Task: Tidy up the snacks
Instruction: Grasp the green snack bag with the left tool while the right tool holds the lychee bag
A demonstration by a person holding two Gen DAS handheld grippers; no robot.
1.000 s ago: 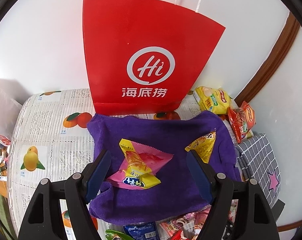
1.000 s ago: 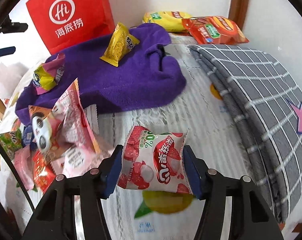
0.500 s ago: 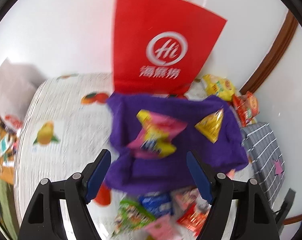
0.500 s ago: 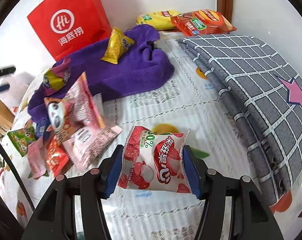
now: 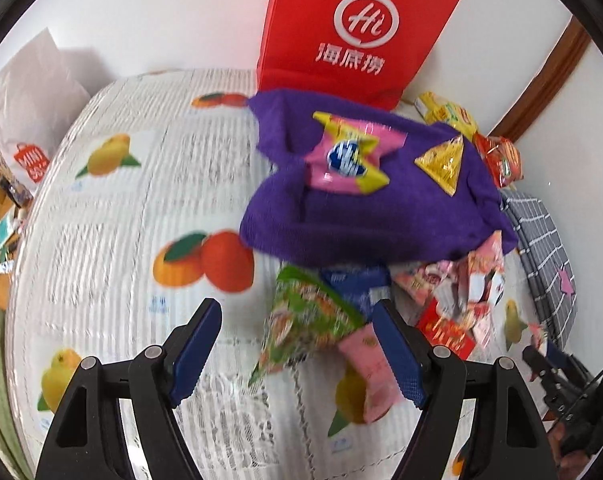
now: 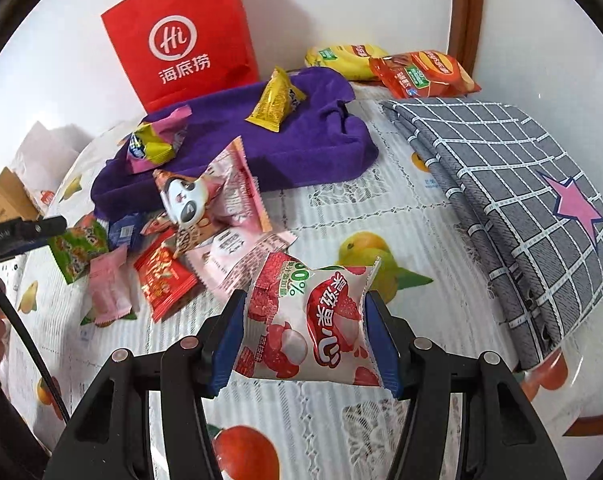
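The right gripper [image 6: 303,338] pinches a lychee jelly packet [image 6: 307,320] between its blue pads, above the fruit-print tablecloth [image 6: 341,208]. The left gripper [image 5: 297,354] is spread and holds nothing; a green snack packet [image 5: 305,316] lies just ahead between its fingers, a purple towel [image 5: 381,216] further ahead.

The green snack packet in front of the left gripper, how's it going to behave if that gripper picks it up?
The green snack packet looks like thin glossy film, so it will probably crumple and flop rather than stay stiff. It seems puffed and likely light. Its shiny surface may slip, and the pink packet lying against it could get dragged along.
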